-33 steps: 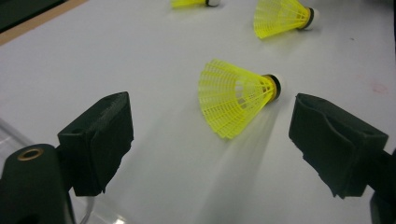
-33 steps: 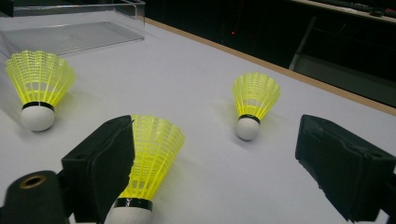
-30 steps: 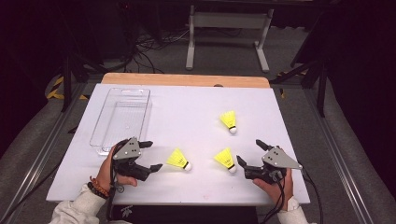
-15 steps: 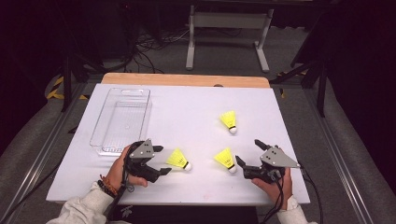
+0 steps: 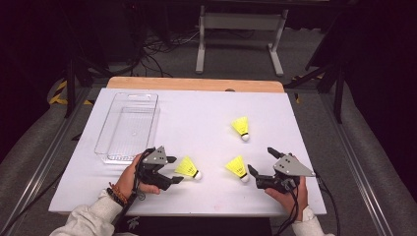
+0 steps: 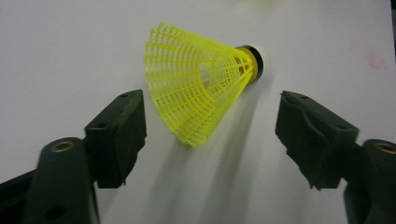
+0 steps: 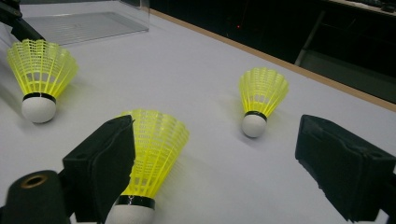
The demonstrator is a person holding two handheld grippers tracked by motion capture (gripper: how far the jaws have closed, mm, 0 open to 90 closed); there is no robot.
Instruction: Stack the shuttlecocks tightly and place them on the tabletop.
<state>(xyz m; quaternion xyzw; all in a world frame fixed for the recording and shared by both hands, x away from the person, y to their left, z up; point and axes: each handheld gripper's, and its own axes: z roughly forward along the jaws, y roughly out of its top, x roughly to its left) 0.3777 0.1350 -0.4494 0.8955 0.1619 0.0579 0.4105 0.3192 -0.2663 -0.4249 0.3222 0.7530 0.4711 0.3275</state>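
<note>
Nearest the person, the left gripper (image 5: 178, 170) is lying low on the white table (image 5: 206, 123), its jaws standing apart on either side of the skirt of a yellow shuttlecock (image 5: 188, 168). The jaws have just been closing, yet in the left gripper view the pads (image 6: 122, 130) are not pressing on the shuttlecock (image 6: 201, 81): a gap is showing on both sides of the mesh skirt. The shuttlecock is lying on its side on the table, white cork pointing away from the gripper.

At the same near edge, the right gripper (image 5: 260, 164) is resting in the person's other hand (image 5: 290, 194) with its jaws spread wide and holding nothing. Just beside its tips a second shuttlecock (image 5: 237, 168) is lying on the table, cork toward the person; in the right gripper view it (image 7: 149, 154) is sitting partly behind one pad, untouched.

Farther out, near the middle of the table, a third shuttlecock (image 5: 241, 128) is lying alone, well apart from both grippers.

Beyond the left gripper, a clear plastic bin (image 5: 129, 127) is standing along the table's left side.
</note>
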